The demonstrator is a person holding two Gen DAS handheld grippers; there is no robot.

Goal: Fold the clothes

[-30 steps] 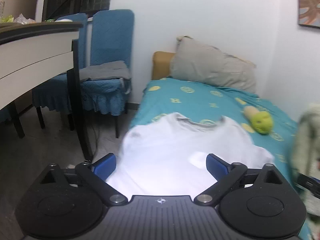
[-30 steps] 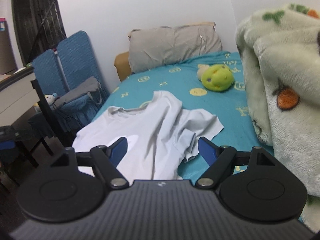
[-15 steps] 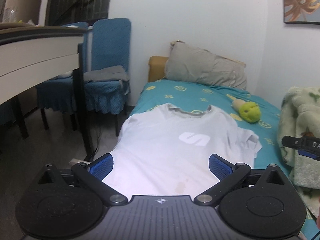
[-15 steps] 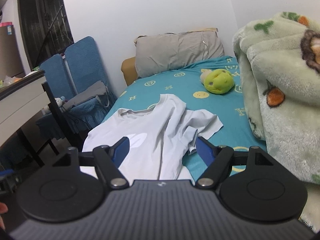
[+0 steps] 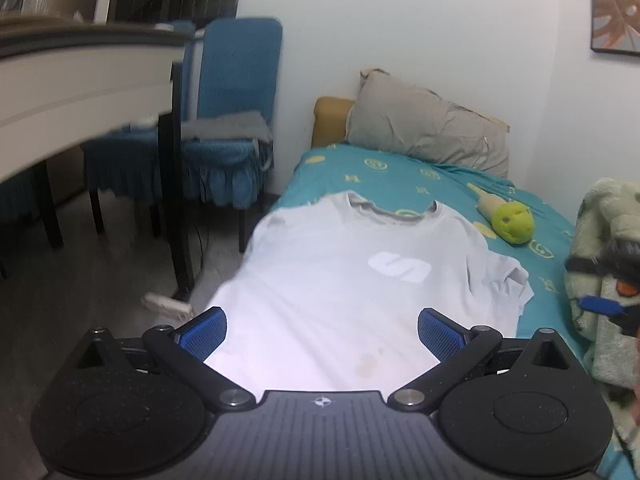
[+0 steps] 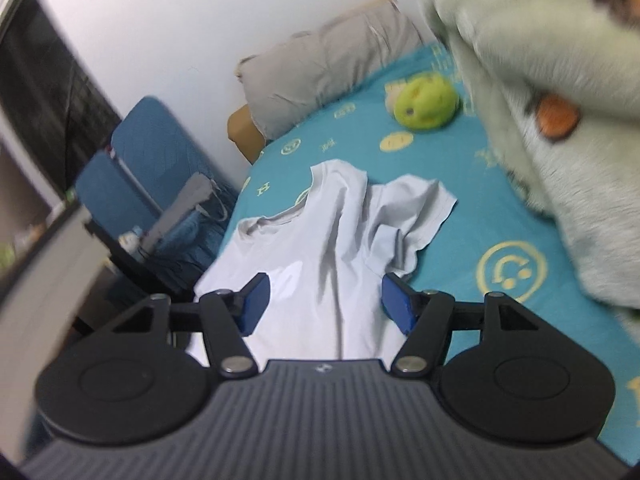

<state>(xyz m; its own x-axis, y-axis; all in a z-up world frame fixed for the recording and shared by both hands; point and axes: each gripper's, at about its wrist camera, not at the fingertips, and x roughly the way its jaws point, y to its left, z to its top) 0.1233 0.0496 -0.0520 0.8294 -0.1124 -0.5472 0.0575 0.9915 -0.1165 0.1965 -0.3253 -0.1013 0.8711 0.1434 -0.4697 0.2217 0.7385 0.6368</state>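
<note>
Hovering empty over the pale grey cotton T-shirt [image 5: 340, 280], both tools, left [image 5: 322, 334] wide and right [image 6: 326, 304] narrowing, are risking pinching the bunched sleeve [image 6: 416, 216] unevenly.

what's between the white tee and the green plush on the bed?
Only bare teal sheet with yellow prints separates the white t-shirt from the green plush toy. Nothing else lies there. Clearest in the right wrist view; the left wrist view agrees.
</note>
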